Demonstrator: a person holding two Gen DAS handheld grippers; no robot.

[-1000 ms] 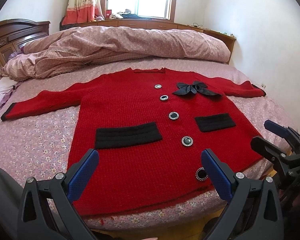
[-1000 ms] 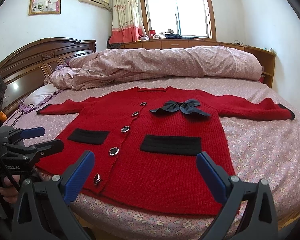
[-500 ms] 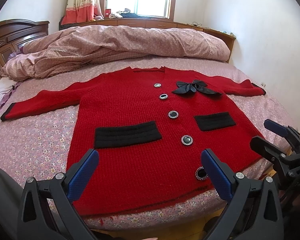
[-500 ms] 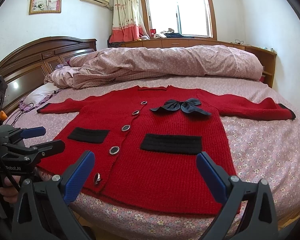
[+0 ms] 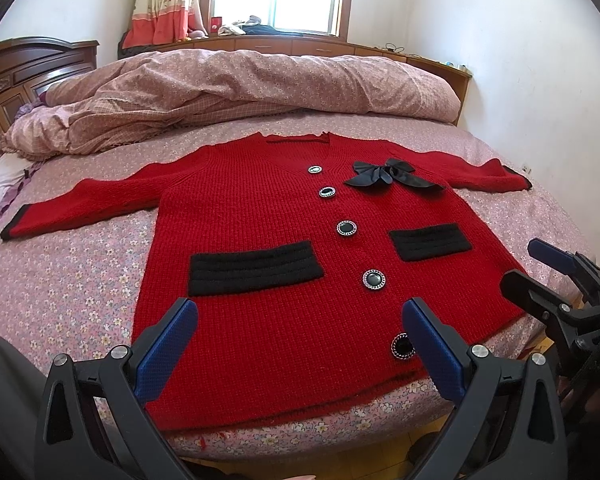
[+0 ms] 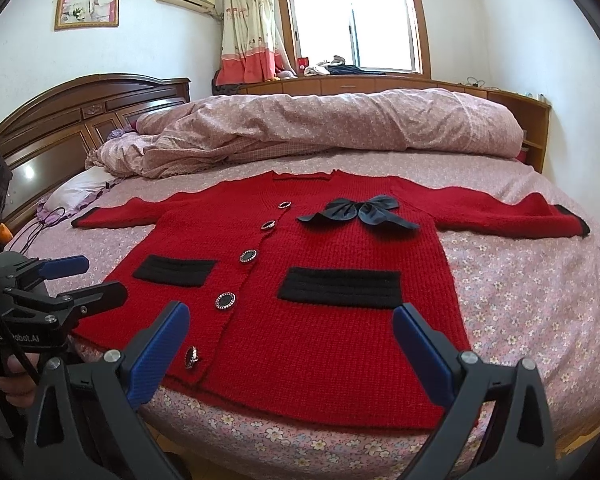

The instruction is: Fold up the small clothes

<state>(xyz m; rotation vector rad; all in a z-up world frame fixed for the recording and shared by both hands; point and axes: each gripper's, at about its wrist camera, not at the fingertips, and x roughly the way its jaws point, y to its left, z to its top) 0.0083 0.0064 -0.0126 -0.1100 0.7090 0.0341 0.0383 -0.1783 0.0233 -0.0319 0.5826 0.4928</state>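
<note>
Red cardigan (image 5: 284,264) lies flat on bed (image 5: 72,280), front up, sleeves spread, hem at near edge. Left gripper (image 5: 300,344) and right gripper (image 6: 292,344) hover above hem, jaws released, holding nothing.

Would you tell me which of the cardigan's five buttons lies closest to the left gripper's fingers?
The lowest button, by the hem of the red cardigan; it sits beside the left gripper, while the other four climb toward the neckline.

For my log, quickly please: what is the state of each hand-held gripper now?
Left hand-held gripper: open, holding nothing, above the hem of the red cardigan.
Right hand-held gripper: open, holding nothing.
</note>
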